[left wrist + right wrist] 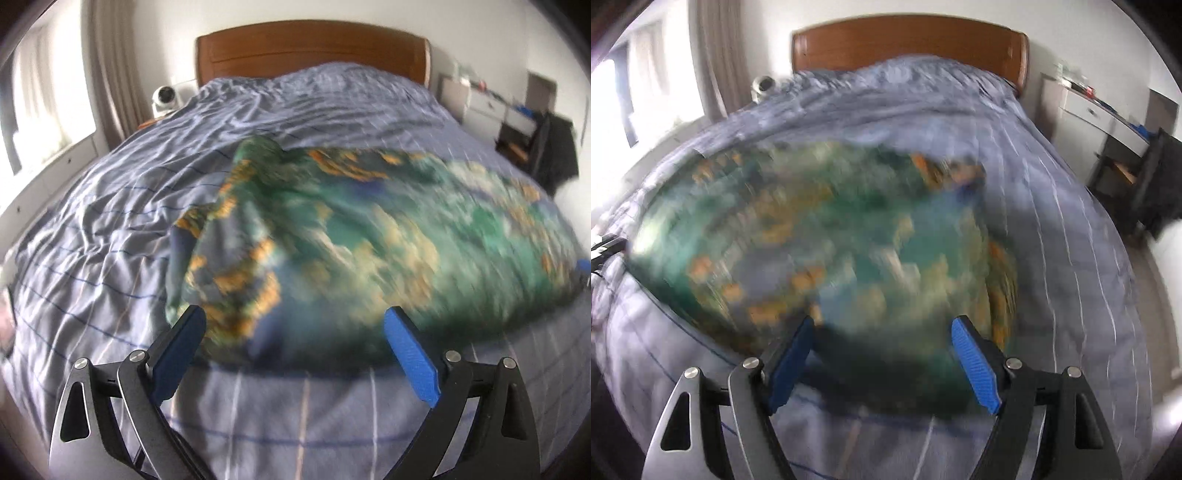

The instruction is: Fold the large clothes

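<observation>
A large green, blue and orange patterned garment (354,236) lies in a wide folded heap across the blue checked bedcover (110,221). In the left wrist view my left gripper (295,325) hangs above the garment's near left edge, its blue pads wide apart with nothing between them. In the right wrist view the same garment (827,251) is blurred, and my right gripper (882,332) is open over its near right edge, holding nothing. A bit of the right gripper's blue pad (583,266) shows at the left view's right border.
A wooden headboard (314,51) stands at the far end of the bed. A small white camera (164,96) sits at the bed's far left by the curtain. White drawers (491,107) and a dark chair (554,151) stand to the right.
</observation>
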